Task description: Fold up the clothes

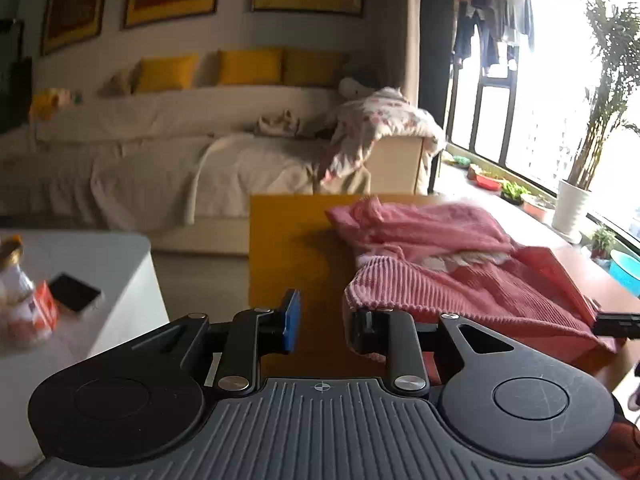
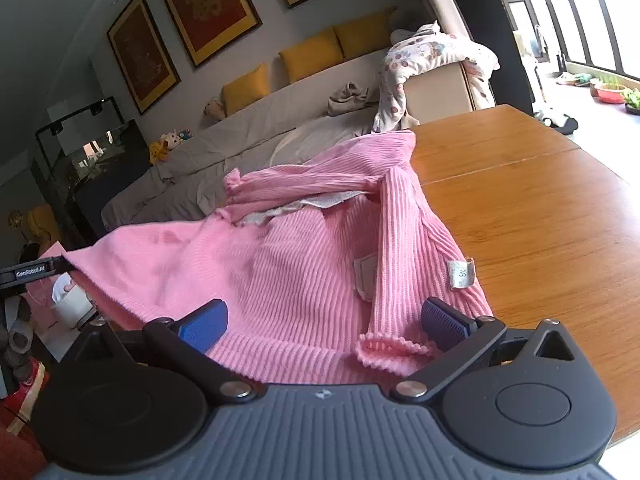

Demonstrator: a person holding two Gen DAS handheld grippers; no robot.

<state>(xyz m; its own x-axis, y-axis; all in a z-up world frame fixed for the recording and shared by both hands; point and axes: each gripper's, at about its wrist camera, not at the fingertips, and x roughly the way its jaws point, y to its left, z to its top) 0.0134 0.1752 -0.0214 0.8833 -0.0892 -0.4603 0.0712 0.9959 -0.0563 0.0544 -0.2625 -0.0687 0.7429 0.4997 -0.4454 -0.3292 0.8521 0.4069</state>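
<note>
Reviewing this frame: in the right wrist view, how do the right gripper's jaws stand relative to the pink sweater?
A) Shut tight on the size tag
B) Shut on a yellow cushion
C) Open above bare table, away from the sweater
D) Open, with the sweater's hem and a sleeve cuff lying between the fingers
D: the right gripper has its blue pads spread wide apart, and the pink sweater with its sleeve cuff lies between them on the wooden table.

Background: sofa (image 1: pixel 160 152) with yellow cushions (image 1: pixel 248 66), framed pictures (image 2: pixel 208 4), floral blanket (image 1: pixel 376 128) over the sofa arm, potted plant (image 1: pixel 600 92) near window, phone (image 1: pixel 74 292) on white side surface (image 1: pixel 104 256).
</note>
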